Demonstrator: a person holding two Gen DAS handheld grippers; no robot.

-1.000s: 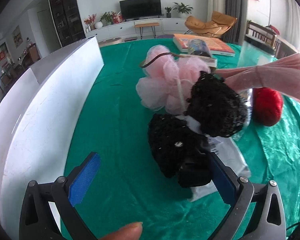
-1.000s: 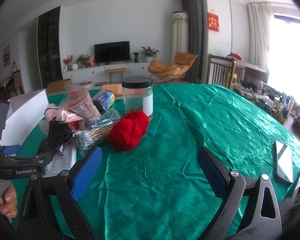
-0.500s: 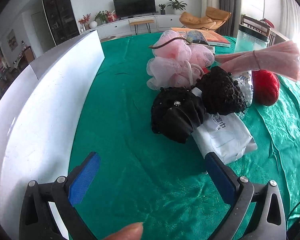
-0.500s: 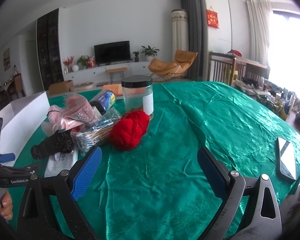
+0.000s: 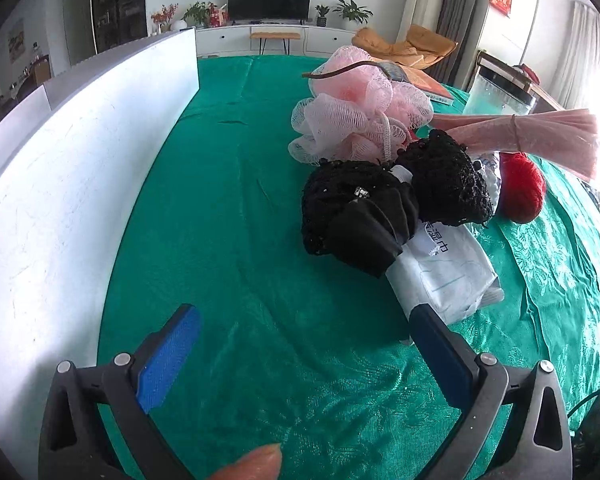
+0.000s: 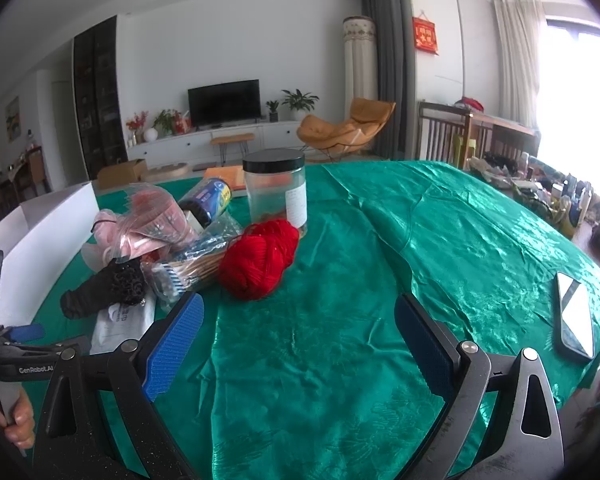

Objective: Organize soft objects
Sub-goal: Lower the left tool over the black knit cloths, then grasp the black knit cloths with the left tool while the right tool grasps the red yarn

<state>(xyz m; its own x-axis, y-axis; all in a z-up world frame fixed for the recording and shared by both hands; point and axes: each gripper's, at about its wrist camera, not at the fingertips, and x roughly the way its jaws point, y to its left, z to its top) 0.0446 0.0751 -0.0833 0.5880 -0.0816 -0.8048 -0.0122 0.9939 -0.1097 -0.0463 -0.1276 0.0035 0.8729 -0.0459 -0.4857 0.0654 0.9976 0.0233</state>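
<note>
Now that the left gripper [image 5: 300, 344] has let go and backed away, the black lace garment [image 5: 364, 216] lies on the green tablecloth [image 5: 236, 208], draped over a white wipes pack [image 5: 448, 272] beside the pink bath pouf [image 5: 360, 112], so it seems set down rather than sorted. Both tools stand wide apart and empty, the left low near the white box [image 5: 60, 184], the right gripper [image 6: 300, 344] hovering short of the red yarn [image 6: 260, 260].
</note>
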